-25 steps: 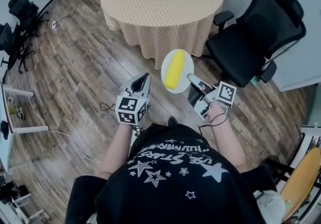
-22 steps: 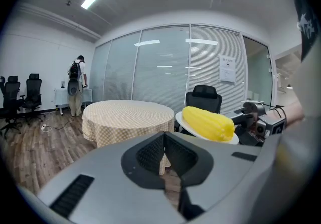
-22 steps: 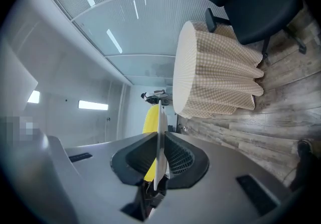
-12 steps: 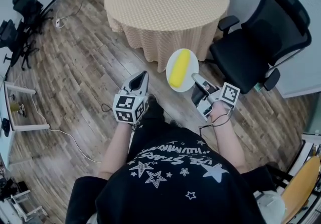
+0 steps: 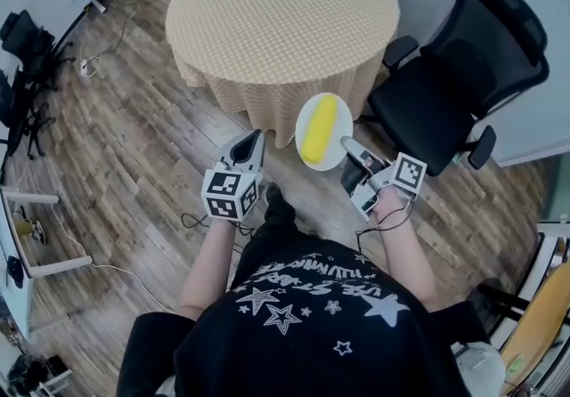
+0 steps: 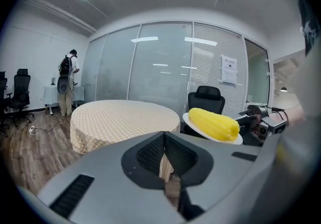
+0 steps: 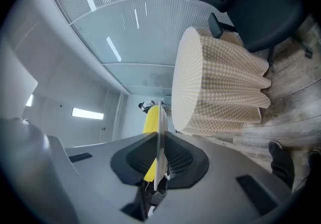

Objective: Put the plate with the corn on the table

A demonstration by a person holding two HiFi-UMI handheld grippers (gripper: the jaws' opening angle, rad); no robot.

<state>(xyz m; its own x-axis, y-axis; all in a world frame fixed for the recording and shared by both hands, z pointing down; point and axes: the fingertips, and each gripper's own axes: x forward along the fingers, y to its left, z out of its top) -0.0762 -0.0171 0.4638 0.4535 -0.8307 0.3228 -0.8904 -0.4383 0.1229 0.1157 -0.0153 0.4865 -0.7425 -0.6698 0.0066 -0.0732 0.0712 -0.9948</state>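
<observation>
A white plate (image 5: 337, 110) with a yellow corn cob (image 5: 318, 129) on it hangs over the wooden floor, just short of the round table (image 5: 285, 12) in its beige checked cloth. My right gripper (image 5: 349, 149) is shut on the plate's near rim. In the right gripper view the plate (image 7: 161, 132) shows edge-on between the pads, with the corn (image 7: 150, 116) to its left and the table (image 7: 210, 87) beyond. My left gripper (image 5: 252, 141) is held to the plate's left, shut on nothing. From the left gripper (image 6: 164, 136) I see the corn (image 6: 214, 123) on the plate (image 6: 190, 121) at right.
A black office chair (image 5: 463, 66) stands right of the table, close to the plate. More black chairs (image 5: 22, 39) and cables lie at the far left. A person (image 6: 67, 80) stands far off by a glass wall. My shoe (image 5: 274, 199) is below the grippers.
I have stepped toward the table, so the plate with the corn now sits closer to its edge. Both grippers keep their hold and spacing.
</observation>
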